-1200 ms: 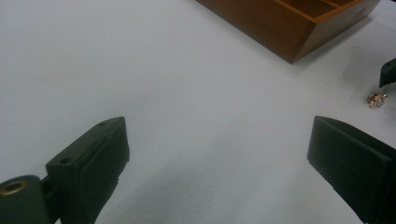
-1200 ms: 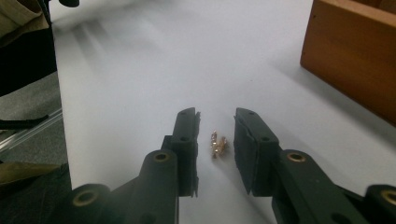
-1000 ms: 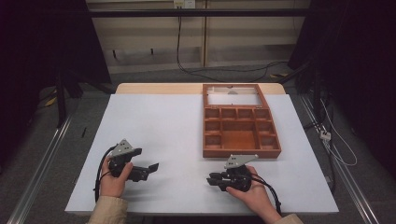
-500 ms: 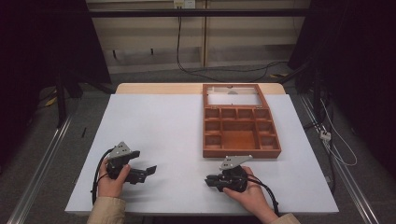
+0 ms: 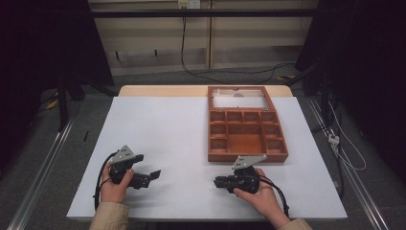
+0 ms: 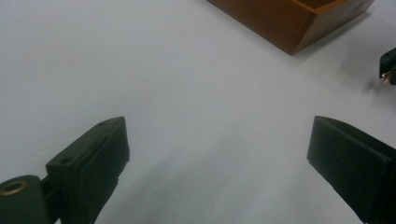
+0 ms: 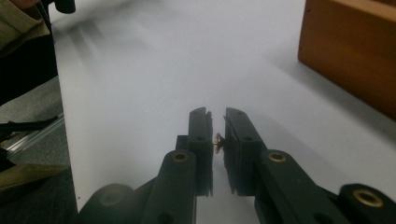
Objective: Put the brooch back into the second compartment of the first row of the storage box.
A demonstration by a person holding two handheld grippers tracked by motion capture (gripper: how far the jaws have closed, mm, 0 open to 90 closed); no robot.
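The black fingers (image 6: 88, 158) of the left gripper (image 5: 143, 178) are standing wide apart over the bare white table top (image 5: 163, 139), holding nothing. The fingers (image 7: 201, 135) of the right gripper (image 5: 225, 182) are sitting almost together, with only a thin slit between them and nothing gripped; a small brass pin shows in the slit. Since 1 second ago, both grippers are sitting lower toward the near edge of the table, the left hand (image 5: 114, 184) having drawn back and the right gripper having turned its jaws toward the left. The 2 grippers are resting well apart, with open white surface between them. Farther off, the brown wooden compartment box (image 5: 246, 127) with its clear lid (image 5: 238, 98) open is lying on the right half, just beyond the right hand (image 5: 258, 194). The left half is lying free up to the far edge.
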